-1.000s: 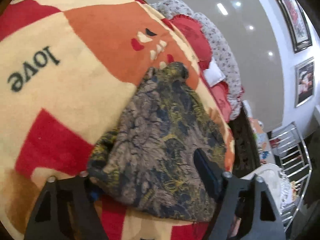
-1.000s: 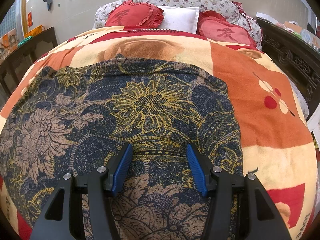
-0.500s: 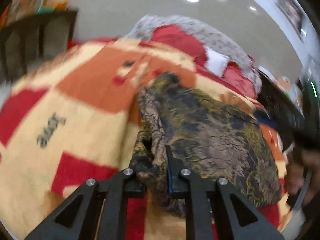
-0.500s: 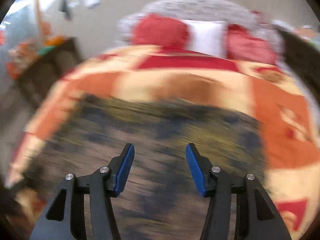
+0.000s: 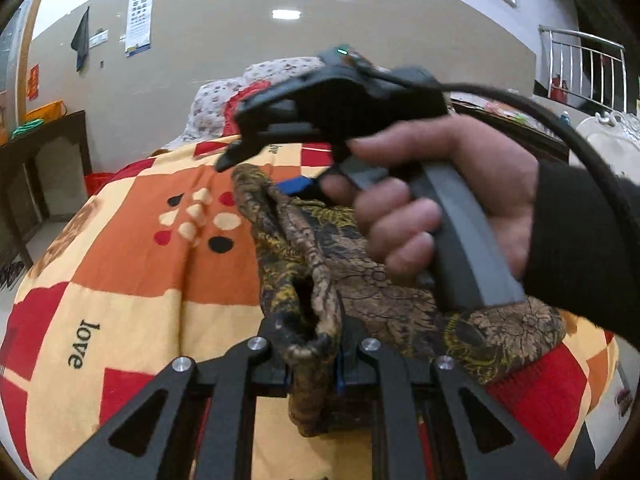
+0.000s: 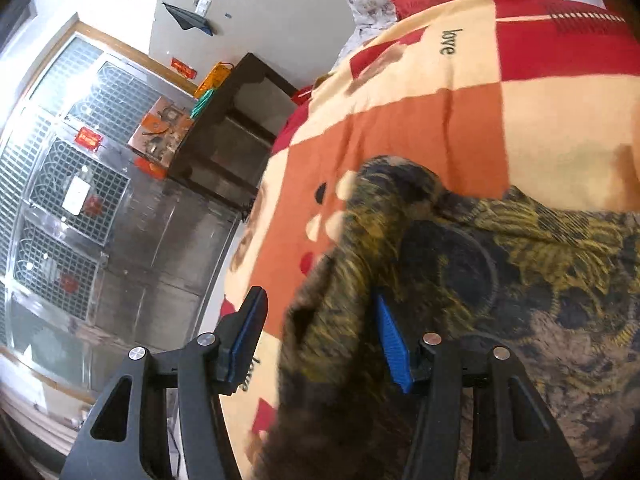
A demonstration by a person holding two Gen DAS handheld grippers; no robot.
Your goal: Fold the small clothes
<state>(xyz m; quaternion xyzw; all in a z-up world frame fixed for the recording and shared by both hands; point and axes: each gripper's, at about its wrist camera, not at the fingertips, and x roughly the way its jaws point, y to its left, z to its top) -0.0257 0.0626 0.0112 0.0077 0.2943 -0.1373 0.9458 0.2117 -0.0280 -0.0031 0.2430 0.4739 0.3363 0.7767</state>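
Already your left gripper (image 5: 312,356) was clenched on a bunched edge of the garment (image 5: 384,292), which lay on the blanket (image 5: 132,256) of the bed. Your right gripper (image 6: 320,344) was spread wide, its fingers (image 6: 390,344) straddling a raised ridge of the same cloth without pinching it. Judging by the way it slumped and puckered, the fabric was thin, light and limp, unlikely to hold a crease unaided. You would have done best to grip it at hems or corners, pinching all layers together, since a loose fold could slide free.
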